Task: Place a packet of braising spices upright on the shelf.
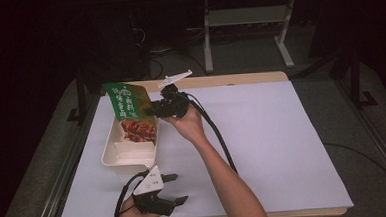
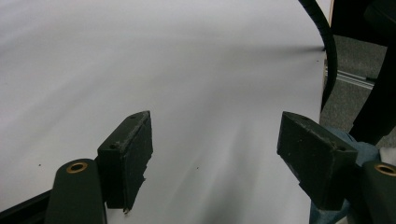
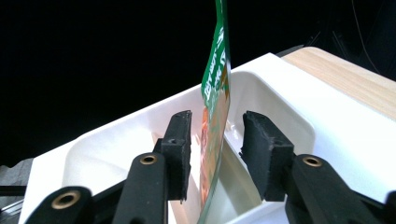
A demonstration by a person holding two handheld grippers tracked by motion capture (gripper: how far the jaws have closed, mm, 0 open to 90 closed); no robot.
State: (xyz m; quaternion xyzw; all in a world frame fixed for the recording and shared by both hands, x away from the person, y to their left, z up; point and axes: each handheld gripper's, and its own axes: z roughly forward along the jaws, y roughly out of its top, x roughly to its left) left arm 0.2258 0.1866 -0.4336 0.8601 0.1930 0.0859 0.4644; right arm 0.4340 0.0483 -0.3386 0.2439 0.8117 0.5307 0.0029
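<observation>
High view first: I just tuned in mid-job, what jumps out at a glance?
The green snack packet stands out, upright in the white compartment tray at the table's left. The right gripper is at the packet; in the right gripper view its fingers flank the packet's edge with gaps on both sides. The left gripper sits open at the near edge of the white sheet.

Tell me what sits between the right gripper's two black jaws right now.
The green printed snack pouch, edge-on, stands in the gap between the right gripper's jaws in the right gripper view, above the white compartmented plastic tray.
</observation>
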